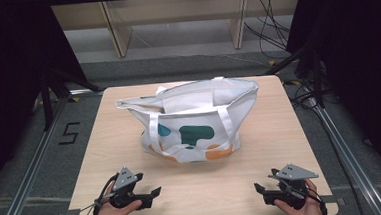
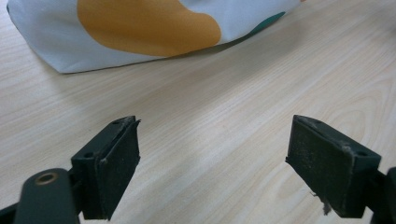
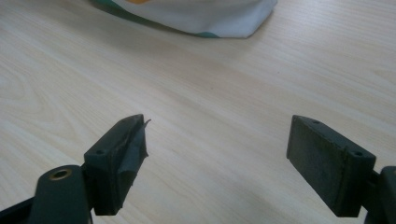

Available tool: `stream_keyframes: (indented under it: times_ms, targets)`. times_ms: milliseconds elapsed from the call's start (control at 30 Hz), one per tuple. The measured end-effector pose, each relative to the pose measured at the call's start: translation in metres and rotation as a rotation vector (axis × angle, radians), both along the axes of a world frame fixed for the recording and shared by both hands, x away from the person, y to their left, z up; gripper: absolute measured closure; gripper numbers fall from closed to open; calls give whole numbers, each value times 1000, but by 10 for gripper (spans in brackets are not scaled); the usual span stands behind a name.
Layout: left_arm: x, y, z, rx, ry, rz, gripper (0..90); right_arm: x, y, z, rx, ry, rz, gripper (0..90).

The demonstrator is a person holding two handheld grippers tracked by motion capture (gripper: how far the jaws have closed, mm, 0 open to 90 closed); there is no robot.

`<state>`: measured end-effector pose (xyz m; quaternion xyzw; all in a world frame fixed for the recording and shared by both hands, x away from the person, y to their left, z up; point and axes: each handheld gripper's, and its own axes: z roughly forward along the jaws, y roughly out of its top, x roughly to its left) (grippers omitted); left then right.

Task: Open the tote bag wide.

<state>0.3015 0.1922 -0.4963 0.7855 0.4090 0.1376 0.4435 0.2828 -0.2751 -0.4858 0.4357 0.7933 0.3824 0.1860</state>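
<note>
While both lie on table | 1 tote bag | 2 tools: L tool, R tool | jaws apart, nothing held

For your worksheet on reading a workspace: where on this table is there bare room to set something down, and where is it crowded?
Bare wood lies between the tote bag and the near edge of the table, flanked by the open left gripper and right gripper. Strips are also free left and right of the bag. The middle and far side are crowded by the bag.

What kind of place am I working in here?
Probably a lab recording rig: a bare wooden table holding one tote bag, dark curtains at the sides, and loose cables on the floor behind.
</note>
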Motion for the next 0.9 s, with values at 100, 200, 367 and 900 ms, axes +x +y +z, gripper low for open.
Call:
stream_keyframes:
  times_ms: [100, 200, 367, 900]
  targets:
    - [1, 0, -1, 6, -3, -14, 160, 0, 0, 0, 4, 5, -3, 206]
    - [1, -1, -1, -3, -7, -4, 161, 1, 0, -1, 6, 4, 13, 206]
    - [0, 0, 0, -2, -5, -2, 161, -2, 2, 0, 27, 20, -18, 206]
    - [1, 2, 3, 13, 6, -5, 220, 4, 1, 3, 27, -7, 22, 210]
